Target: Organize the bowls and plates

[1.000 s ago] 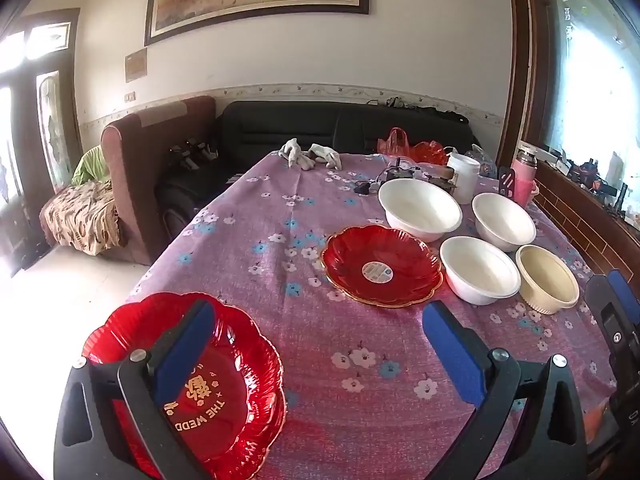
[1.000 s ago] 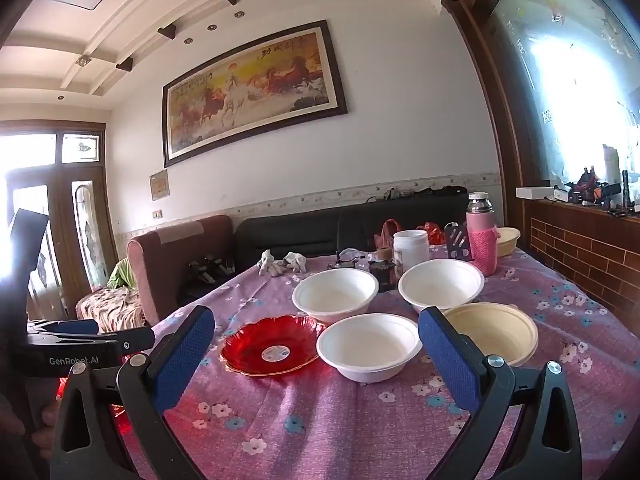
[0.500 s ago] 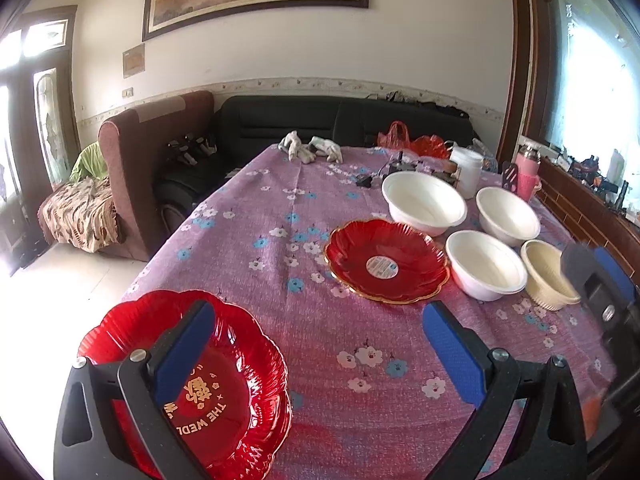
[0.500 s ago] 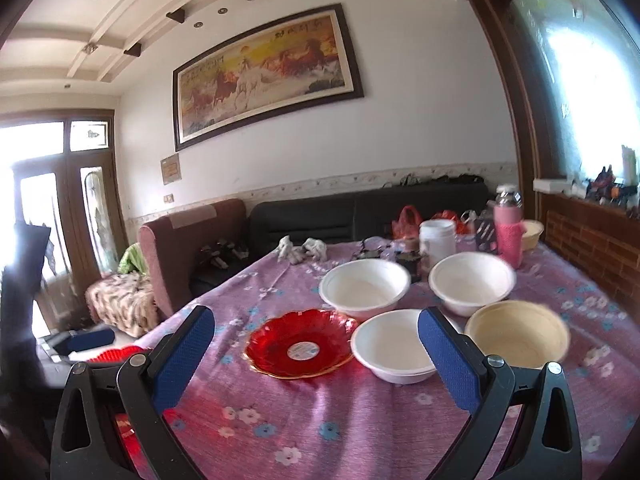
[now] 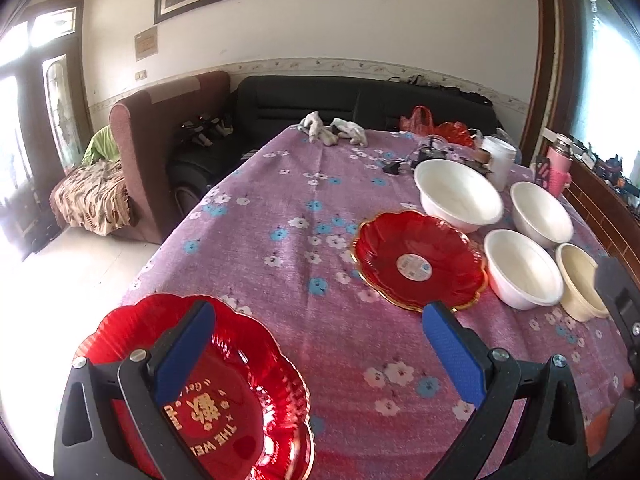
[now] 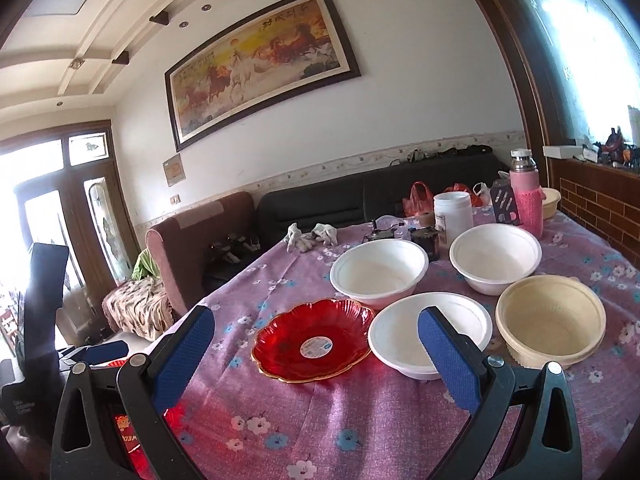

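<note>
A red plate with gold lettering (image 5: 224, 392) lies at the table's near left corner; my left gripper (image 5: 320, 356) is open above it, left finger over the plate. A second red plate with a sticker (image 5: 420, 260) (image 6: 316, 340) lies mid-table. Three white bowls (image 5: 458, 196) (image 5: 540, 212) (image 5: 522, 268) and a cream bowl (image 5: 580, 280) stand to its right. In the right wrist view they are the white bowls (image 6: 378, 272) (image 6: 496, 256) (image 6: 408, 340) and the cream bowl (image 6: 552, 320). My right gripper (image 6: 316, 356) is open and empty above the near table edge.
The purple flowered tablecloth (image 5: 300, 240) covers the table. At the far end stand a white jar (image 6: 452, 212), a pink bottle (image 6: 526, 196), red bags (image 5: 436, 128), gloves (image 5: 332, 128) and small gadgets. A sofa (image 5: 320, 96) and armchair (image 5: 160, 140) stand behind.
Both grippers have shifted slightly; the right wrist view has tilted and come closer to the bowls. Both grippers stay open and nothing on the table has moved.
</note>
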Demonstrator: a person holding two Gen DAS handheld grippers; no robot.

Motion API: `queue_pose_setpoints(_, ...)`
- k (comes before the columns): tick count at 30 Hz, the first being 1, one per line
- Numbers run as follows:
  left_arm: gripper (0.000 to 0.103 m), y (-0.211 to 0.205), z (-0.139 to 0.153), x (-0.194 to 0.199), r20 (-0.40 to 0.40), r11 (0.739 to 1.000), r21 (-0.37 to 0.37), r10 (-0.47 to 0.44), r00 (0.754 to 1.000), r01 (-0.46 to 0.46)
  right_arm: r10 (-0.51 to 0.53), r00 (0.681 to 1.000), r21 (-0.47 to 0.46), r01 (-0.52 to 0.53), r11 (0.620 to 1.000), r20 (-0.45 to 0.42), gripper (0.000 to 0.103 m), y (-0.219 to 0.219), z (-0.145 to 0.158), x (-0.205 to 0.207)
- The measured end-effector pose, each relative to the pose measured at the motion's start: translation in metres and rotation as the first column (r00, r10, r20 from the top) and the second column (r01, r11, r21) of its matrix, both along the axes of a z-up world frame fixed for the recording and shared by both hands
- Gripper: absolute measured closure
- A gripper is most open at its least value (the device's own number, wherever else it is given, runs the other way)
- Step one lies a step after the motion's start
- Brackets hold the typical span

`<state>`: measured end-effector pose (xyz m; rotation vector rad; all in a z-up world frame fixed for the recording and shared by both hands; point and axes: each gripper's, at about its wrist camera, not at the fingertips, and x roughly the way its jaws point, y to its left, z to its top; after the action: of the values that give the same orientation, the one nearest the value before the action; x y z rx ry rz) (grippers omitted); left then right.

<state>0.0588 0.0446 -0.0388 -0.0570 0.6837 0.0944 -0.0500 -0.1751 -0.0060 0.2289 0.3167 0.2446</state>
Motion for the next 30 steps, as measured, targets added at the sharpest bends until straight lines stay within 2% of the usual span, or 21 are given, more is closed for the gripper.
queue_pose_setpoints(9,0.000,0.025,-0.006,0.013,-0.009,0.996,-0.012,0.088,0.996,-0.088,0.014,0.997,0.055,-0.009,0.998,-0.079,0.000,-0.009,-0.020,0.022)
queue_pose_setpoints(20,0.000,0.019,-0.009,0.022,-0.010,0.997,-0.001,0.073,0.997,-0.073,0.046,0.994,0.024,-0.044,0.999,-0.102,0.000,-0.001,-0.028,0.028)
queue_pose_setpoints(30,0.000,0.018,-0.007,0.018,-0.005,0.997,0.002,0.076,0.997,-0.076,0.044,0.994,0.033,-0.041,0.999,-0.102,0.000,-0.001,-0.028,0.027)
